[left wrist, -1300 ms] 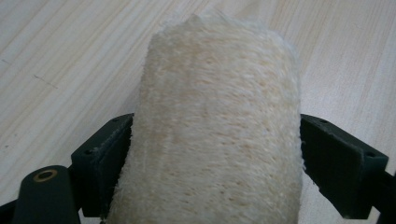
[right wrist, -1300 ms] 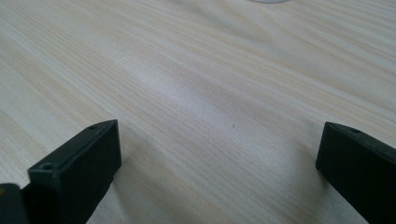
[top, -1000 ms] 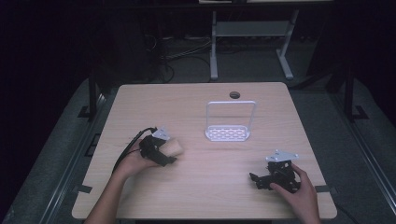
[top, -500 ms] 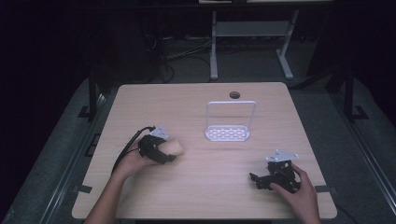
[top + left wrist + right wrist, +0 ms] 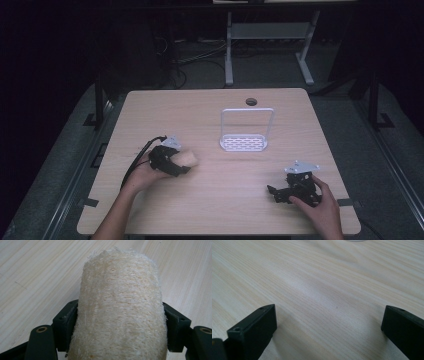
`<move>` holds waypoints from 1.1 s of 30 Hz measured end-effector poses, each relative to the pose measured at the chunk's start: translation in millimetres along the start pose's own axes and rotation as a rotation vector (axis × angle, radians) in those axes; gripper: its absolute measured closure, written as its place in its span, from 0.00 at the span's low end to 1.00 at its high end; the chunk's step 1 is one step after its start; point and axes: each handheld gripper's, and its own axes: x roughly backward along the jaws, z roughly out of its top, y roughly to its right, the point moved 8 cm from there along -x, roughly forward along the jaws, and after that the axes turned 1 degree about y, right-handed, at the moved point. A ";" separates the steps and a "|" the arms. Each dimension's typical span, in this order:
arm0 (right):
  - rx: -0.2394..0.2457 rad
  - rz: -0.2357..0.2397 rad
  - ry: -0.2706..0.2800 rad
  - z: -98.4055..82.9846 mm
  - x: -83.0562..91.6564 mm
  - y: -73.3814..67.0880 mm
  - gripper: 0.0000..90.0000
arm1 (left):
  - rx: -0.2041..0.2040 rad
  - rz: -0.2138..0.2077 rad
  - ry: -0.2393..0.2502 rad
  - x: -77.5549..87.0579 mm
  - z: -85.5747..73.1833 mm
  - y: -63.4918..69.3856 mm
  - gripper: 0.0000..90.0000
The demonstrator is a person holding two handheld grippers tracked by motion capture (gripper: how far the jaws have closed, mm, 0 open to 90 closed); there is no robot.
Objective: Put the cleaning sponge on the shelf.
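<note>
Clamping a loofah sponge (image 5: 120, 307), your left gripper (image 5: 172, 161) sits left of centre. Your right gripper (image 5: 295, 187), lower right, rests wide apart, holding nothing, probably waiting.

Pale beige fibrous loofah (image 5: 120, 307), black jaws, light wood-grain table (image 5: 210, 105), white slotted rack (image 5: 244, 141)

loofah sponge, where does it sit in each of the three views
High view: the loofah sponge lies left of centre on the table, in the left gripper.
Left gripper view: it rises through the middle of the picture, clamped between the two black jaws.
Right gripper view: not in it.
Shared landmark: the pale wood-grain tabletop.
</note>
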 end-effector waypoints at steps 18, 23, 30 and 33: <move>0.000 0.000 0.000 0.0 0.0 0.0 0.00 | 0.010 -0.009 0.068 6.5 19.2 19.0 0.30; 0.000 0.000 0.000 0.0 0.0 0.1 0.00 | 0.012 -0.009 0.085 7.6 24.5 23.0 0.30; 0.000 0.000 0.000 0.0 0.0 0.0 0.00 | 0.018 -0.011 0.109 5.3 34.0 28.8 0.30; 0.001 0.000 0.000 0.0 0.0 0.1 0.00 | 0.014 -0.011 0.110 4.5 37.4 30.7 0.30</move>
